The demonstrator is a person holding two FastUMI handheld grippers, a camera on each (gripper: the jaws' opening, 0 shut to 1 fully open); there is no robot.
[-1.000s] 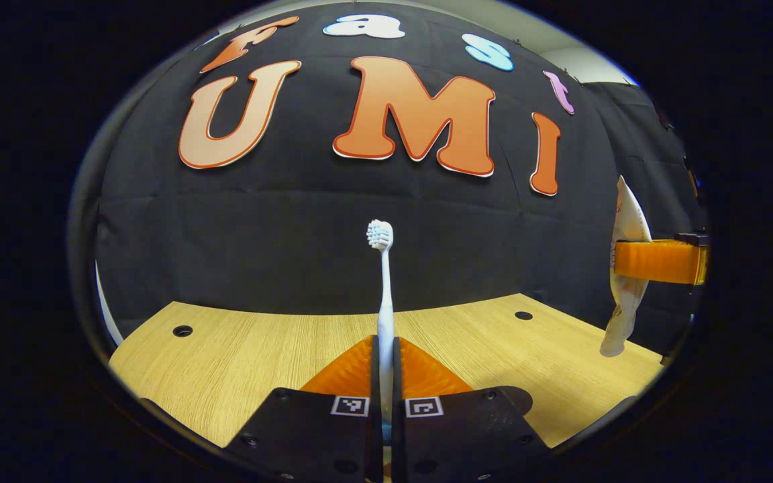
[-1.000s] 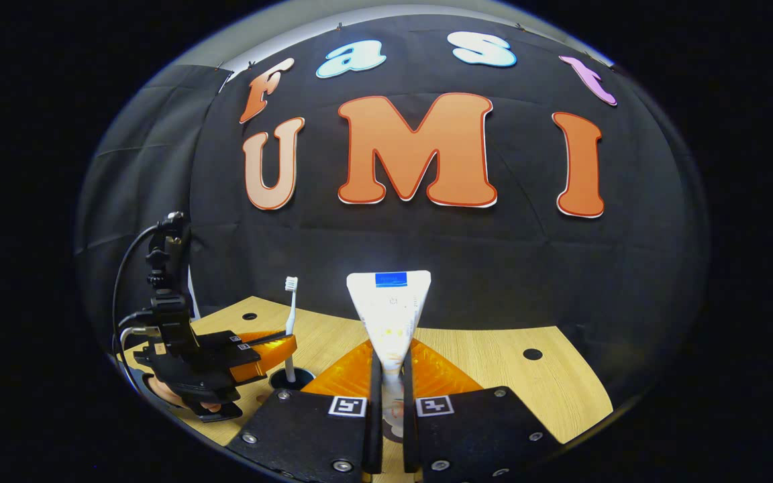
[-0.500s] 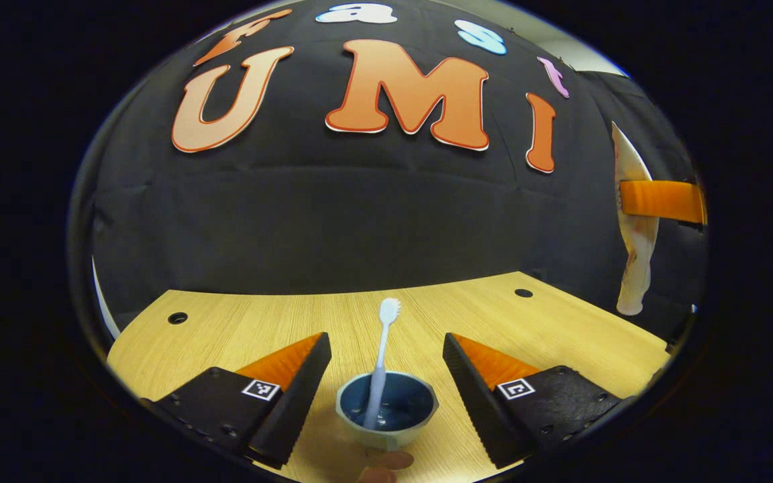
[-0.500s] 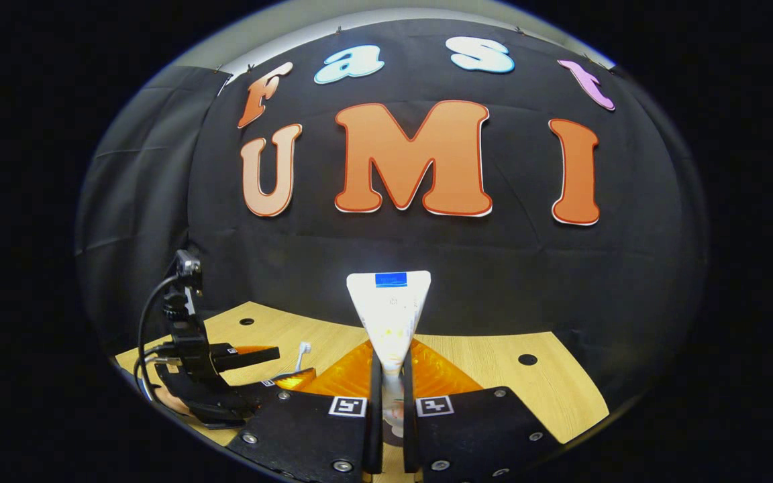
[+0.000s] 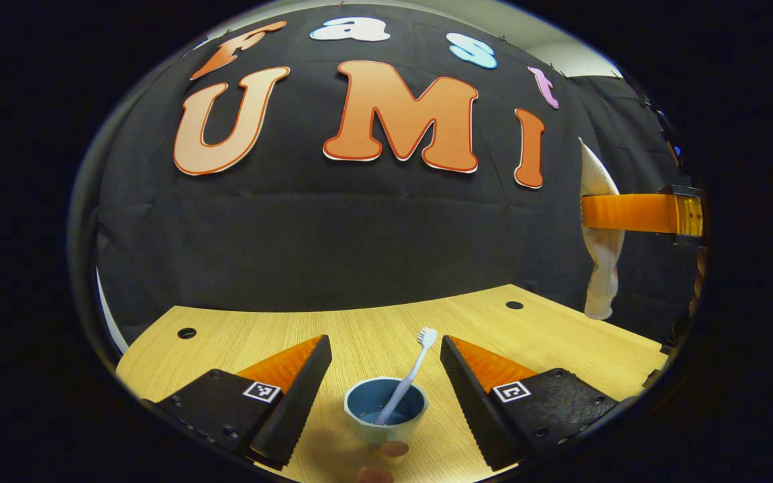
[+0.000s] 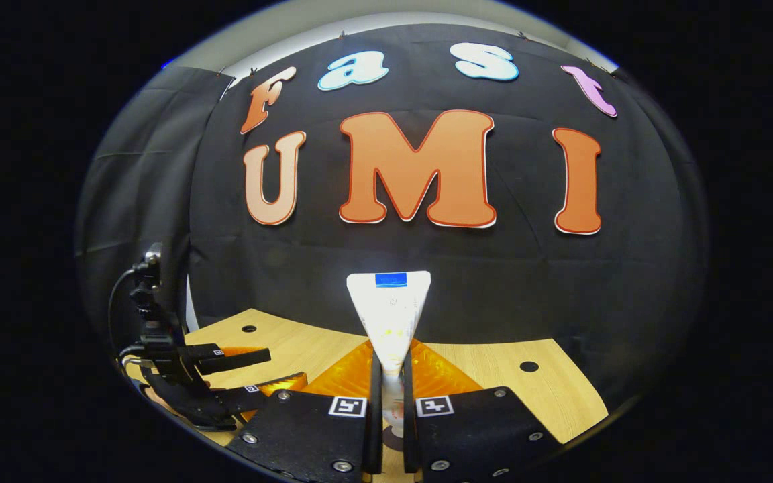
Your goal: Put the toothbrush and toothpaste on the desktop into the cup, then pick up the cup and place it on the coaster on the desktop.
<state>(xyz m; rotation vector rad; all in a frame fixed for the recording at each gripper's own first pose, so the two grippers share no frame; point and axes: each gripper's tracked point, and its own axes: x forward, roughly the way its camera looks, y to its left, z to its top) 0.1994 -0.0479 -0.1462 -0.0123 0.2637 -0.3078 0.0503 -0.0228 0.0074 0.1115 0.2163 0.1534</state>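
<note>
The left tongs [image 5: 383, 365] stand wide open above the wooden counter [image 5: 239, 335], holding nothing. Between their spread fingers sits the blue cup [image 5: 386, 419], near the counter's front edge. The toothbrush [image 5: 408, 379] stands in the cup, handle down, leaning to the right with its bristle head above the rim. A fingertip [image 5: 394, 448] of a person shows just in front of the cup.

The right tongs [image 6: 390, 396] are closed on the toothpaste tube [image 6: 390, 315], both fingers pressing its narrow lower part; the tube stands upright with its flat crimped end on top, held in the air above the counter. In the left gripper view this tube [image 5: 600, 268] hangs at the far right, clamped well above the counter's right edge. In the right gripper view the left tongs [image 6: 252, 372] show at lower left, fingers apart.
</note>
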